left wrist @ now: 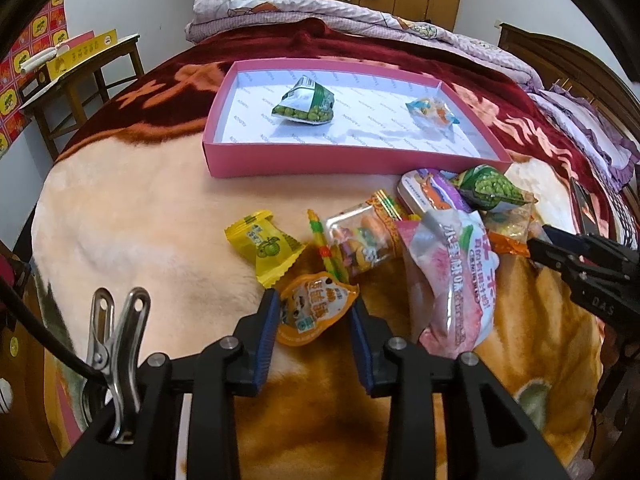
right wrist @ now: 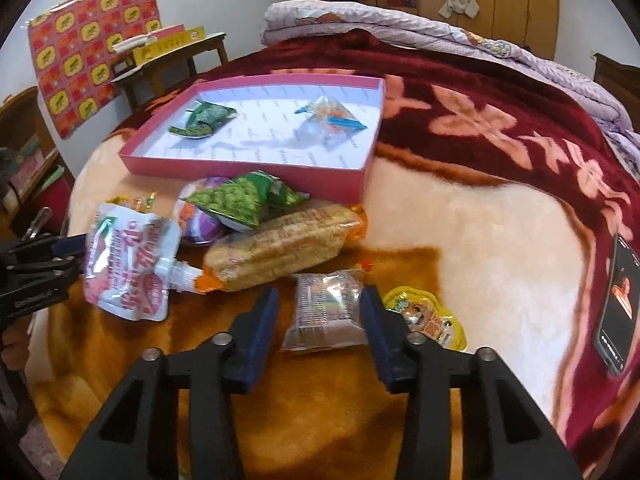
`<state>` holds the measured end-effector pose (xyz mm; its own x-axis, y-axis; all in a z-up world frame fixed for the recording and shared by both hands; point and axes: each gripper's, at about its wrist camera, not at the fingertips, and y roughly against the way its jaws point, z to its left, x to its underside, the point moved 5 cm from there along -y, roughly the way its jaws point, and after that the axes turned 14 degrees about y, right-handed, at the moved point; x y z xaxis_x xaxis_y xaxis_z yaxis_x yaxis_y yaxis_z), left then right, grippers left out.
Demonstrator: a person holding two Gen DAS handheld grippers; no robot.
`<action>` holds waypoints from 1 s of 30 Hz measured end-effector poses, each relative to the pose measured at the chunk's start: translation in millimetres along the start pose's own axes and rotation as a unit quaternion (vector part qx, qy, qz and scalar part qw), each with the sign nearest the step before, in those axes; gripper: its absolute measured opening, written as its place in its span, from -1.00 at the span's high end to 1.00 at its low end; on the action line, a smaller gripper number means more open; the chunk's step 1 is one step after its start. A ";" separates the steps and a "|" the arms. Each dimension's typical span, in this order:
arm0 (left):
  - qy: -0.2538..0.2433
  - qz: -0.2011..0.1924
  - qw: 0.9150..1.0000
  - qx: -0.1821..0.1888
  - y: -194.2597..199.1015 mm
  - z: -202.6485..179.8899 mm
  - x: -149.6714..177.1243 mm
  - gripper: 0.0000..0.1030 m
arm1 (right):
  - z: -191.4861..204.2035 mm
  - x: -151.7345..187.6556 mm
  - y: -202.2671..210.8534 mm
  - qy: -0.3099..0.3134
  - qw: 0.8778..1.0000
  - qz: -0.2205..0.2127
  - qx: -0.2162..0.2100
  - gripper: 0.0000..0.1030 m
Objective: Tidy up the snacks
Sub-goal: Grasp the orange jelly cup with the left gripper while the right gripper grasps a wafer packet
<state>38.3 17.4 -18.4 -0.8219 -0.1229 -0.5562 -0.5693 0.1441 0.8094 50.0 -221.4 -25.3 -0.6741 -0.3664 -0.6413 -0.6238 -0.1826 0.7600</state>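
The pink tray (left wrist: 320, 158) sits out on the bed's blanket (left wrist: 140, 208), toward the far, dark-red half, and it holds just two things: a green pea packet (left wrist: 306, 104) in its left part and a clear packet with blue ends (left wrist: 432, 114) in its right part, well apart, with bare white lining between them. Along the tray's near wall the rest of the snacks crowd together: a second green pea packet (right wrist: 240, 200) lying on a purple tin (right wrist: 200, 220), a long cracker pack (right wrist: 280, 244) beside them, and a pink spouted pouch (right wrist: 128, 260) printed in Chinese characters too warped to read. The left gripper (left wrist: 314, 312) has its jaws spread around an orange jelly cup (left wrist: 314, 308), blue pads close at either side, though whether they press it cannot be told. A yellow candy wrapper (left wrist: 264, 244) with a green fruit picture lies just beyond. The right gripper (right wrist: 320, 320) also stands with jaws apart, straddling a clear brown-printed packet (right wrist: 324, 312); a yellow jelly cup (right wrist: 428, 320) lies just to its right. Open cream blanket stretches to the left of the pile and to the right, out toward a phone (right wrist: 618, 300) near the bed's right edge.
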 end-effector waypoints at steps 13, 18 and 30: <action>0.001 -0.015 1.000 0.016 22.5 1.0 2.4 0.48 | 5.5 0.3 14.0 -0.008 1.000 -0.013 -0.021 0.42; 0.004 -0.027 0.999 0.021 32.5 -0.1 -1.8 0.48 | 11.2 -4.7 25.1 0.000 0.999 -0.025 -0.024 0.43; 0.005 -0.054 0.998 0.020 47.2 1.4 -22.1 0.48 | 19.7 -18.8 39.2 0.013 0.999 -0.044 -0.030 0.44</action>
<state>29.6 28.3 31.8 -0.7559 -0.1487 -0.6376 -0.6547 0.1680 0.7370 30.5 -203.7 14.5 -0.6074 -0.3696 -0.7032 -0.6547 -0.2684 0.7066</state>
